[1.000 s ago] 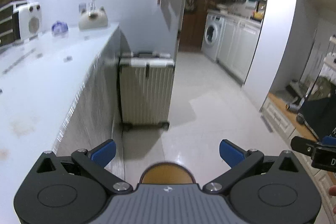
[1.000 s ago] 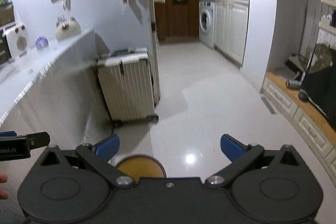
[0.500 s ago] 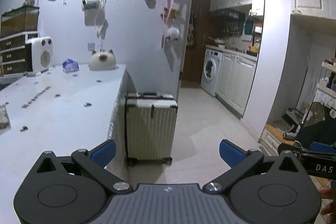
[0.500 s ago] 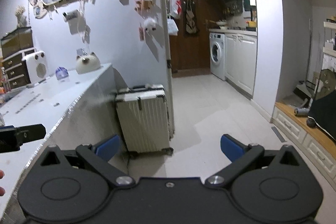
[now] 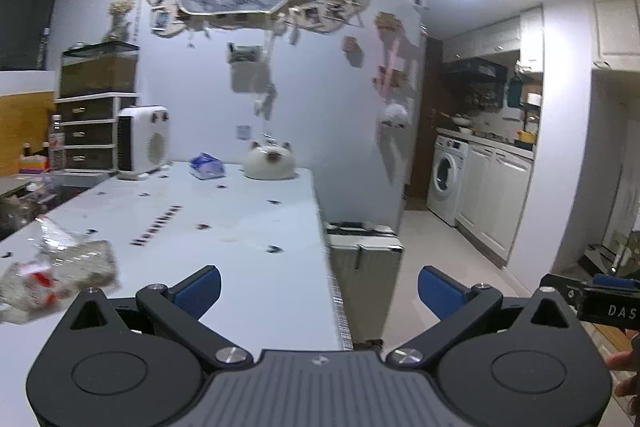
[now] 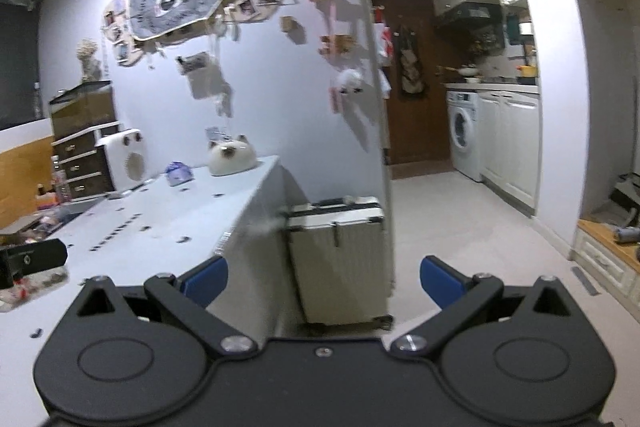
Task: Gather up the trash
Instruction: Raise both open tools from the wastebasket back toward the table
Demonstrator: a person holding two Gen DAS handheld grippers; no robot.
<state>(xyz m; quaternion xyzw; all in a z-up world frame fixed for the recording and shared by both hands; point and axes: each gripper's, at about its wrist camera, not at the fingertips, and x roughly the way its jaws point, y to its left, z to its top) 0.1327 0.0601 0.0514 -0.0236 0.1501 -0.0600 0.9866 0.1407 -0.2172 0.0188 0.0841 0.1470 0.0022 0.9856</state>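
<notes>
A crumpled clear plastic wrapper with red print (image 5: 56,273) lies on the white table (image 5: 224,227) at the near left, left of my left gripper (image 5: 318,291). Part of it also shows in the right wrist view (image 6: 28,285). A blue crumpled packet (image 5: 207,166) lies at the table's far end, also in the right wrist view (image 6: 179,174). My left gripper is open and empty above the table's right edge. My right gripper (image 6: 323,281) is open and empty, off the table's right side.
A cat-shaped white ornament (image 5: 270,165) and a white heater (image 5: 142,143) stand at the table's far end. A cream suitcase (image 6: 340,255) stands on the floor against the table's end. A kitchen with a washing machine (image 6: 464,135) lies beyond.
Both grippers have tilted up from looking at the floor and a round yellow thing below them to looking over the table top. The plastic wrapper has come into view. Both stay open.
</notes>
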